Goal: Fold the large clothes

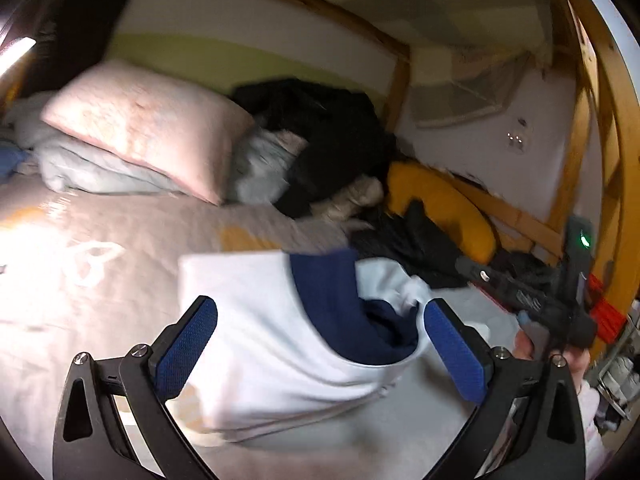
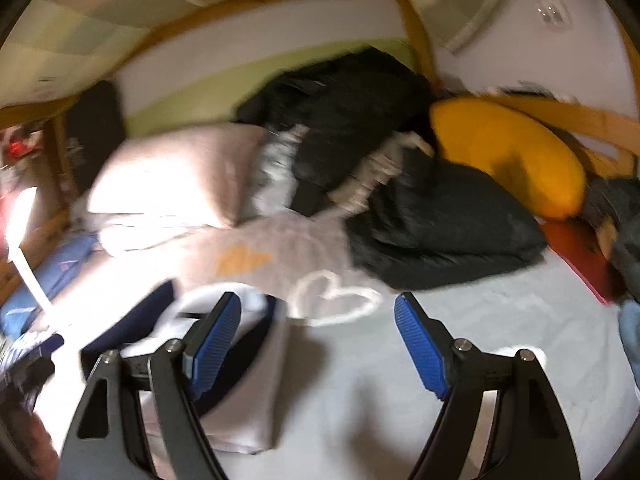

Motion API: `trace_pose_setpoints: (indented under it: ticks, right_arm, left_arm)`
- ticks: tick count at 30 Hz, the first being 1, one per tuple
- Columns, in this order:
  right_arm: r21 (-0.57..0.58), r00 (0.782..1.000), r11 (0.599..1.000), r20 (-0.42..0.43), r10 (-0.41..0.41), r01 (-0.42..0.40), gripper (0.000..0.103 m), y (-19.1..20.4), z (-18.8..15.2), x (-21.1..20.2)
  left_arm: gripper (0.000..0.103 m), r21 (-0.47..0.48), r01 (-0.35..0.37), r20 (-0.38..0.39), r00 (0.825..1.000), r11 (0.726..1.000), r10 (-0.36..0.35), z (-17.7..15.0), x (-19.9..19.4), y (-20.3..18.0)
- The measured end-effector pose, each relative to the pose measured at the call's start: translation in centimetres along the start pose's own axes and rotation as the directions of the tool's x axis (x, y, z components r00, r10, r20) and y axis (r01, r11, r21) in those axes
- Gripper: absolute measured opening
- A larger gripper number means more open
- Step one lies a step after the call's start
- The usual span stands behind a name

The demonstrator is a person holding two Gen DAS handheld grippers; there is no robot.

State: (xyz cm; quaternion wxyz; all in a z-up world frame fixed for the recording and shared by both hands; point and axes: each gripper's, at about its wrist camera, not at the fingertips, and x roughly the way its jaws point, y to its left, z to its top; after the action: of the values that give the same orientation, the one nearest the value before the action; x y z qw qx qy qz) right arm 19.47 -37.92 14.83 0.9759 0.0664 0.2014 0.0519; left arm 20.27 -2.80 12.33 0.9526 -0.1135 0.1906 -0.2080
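Observation:
A white garment with a navy lining point(image 1: 280, 332) lies folded on the bed, seen in the left wrist view. My left gripper point(image 1: 320, 320) is open above it, fingers apart on either side, holding nothing. In the right wrist view the same white and navy garment point(image 2: 248, 400) lies at lower left. My right gripper point(image 2: 318, 328) is open and empty, its left finger point(image 2: 212, 344) over the garment's edge. The right gripper's body point(image 1: 536, 300) shows at the right of the left wrist view.
The bed has a grey sheet point(image 2: 480, 340) and a blanket with a white heart outline point(image 2: 332, 300). A pink pillow point(image 1: 148, 124), a heap of black clothes point(image 2: 360, 120) and a yellow cushion point(image 2: 508, 152) lie at the back. A wooden bed frame point(image 1: 600, 120) runs around.

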Motion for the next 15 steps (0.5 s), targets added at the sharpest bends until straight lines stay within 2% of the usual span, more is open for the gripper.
trace_pose_setpoints:
  ticks: [2, 5, 6, 9, 10, 12, 13, 14, 15]
  right_arm:
    - [-0.023, 0.993, 0.993, 0.009, 0.116, -0.115, 0.078, 2.0, -0.4, -0.6]
    - [-0.058, 0.95, 0.949, -0.042, 0.309, -0.311, 0.077, 5.9, -2.3, -0.4]
    - [-0.096, 0.949, 0.945, -0.071, 0.308, -0.314, 0.077, 7.4, -2.9, 0.0]
    - [-0.21, 0.981, 0.964, -0.139, 0.133, -0.161, 0.077, 10.2, -4.3, 2.3]
    - [-0.213, 0.987, 0.97, -0.131, 0.094, -0.121, 0.077, 10.1, -4.7, 3.0]
    - [-0.157, 0.989, 0.981, -0.118, 0.093, -0.111, 0.077, 9.1, -5.0, 4.1]
    - [-0.138, 0.988, 0.984, -0.12, 0.096, -0.113, 0.073, 8.6, -5.0, 4.4]
    - [-0.123, 0.988, 0.987, -0.13, 0.084, -0.1, 0.04, 8.2, -4.9, 4.8]
    - [-0.125, 0.988, 0.99, -0.148, 0.05, -0.068, 0.013, 7.9, -4.8, 5.3]
  left_arm:
    - [0.103, 0.022, -0.11, 0.017, 0.994, 0.994, 0.11, 0.1, -1.1, 0.9]
    - [0.103, 0.038, -0.209, 0.002, 0.978, 0.977, 0.209, -1.4, -1.5, 2.9]
    - [0.103, 0.029, -0.224, -0.027, 0.974, 0.974, 0.224, -2.1, -1.3, 3.8]
    - [0.103, -0.017, -0.221, -0.078, 0.973, 0.975, 0.219, -3.6, -0.5, 5.8]
    - [0.103, -0.023, -0.218, -0.095, 0.972, 0.976, 0.215, -3.9, 0.0, 6.1]
    - [0.103, -0.039, -0.205, -0.13, 0.971, 0.978, 0.198, -4.5, 0.8, 6.6]
    - [0.103, -0.059, -0.196, -0.143, 0.972, 0.979, 0.186, -4.7, 1.2, 6.9]
    - [0.103, -0.082, -0.187, -0.155, 0.973, 0.979, 0.173, -4.9, 1.6, 7.2]
    - [0.103, -0.098, -0.187, -0.167, 0.971, 0.977, 0.169, -5.1, 1.9, 7.4]
